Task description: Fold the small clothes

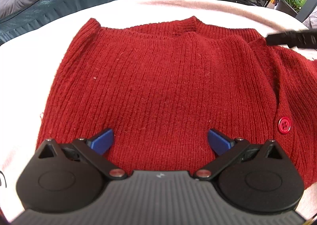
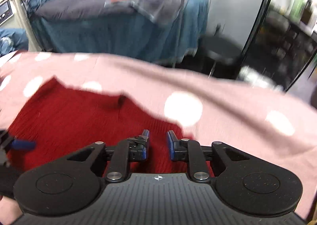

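Red knit filled the left wrist view: a small sweater point(image 1: 158, 78) lay flat on a pale pink spotted cloth point(image 1: 29, 62), collar toward the far edge, one red button point(image 1: 284, 125) showing near its right side. The sweater's near hem was hidden under the left gripper's body, and its right edge ran out of view. A blurred black part point(image 1: 291, 38) entered from the right at the sweater's shoulder; it was too smeared to tell whether it touched the knit.

The left gripper point(image 1: 160, 141) hung over the sweater's lower middle with its blue pads point(image 1: 104, 139) spread wide and nothing between them.

The right wrist view was badly motion-blurred. The sweater point(image 2: 79, 118) showed there as a red patch on the cloth point(image 2: 237, 106), its outline unclear. The right gripper point(image 2: 158, 141) stood above the sweater's near right corner, pads point(image 2: 170, 145) narrowly apart with only knit visible behind the gap; no fabric appeared pinched.
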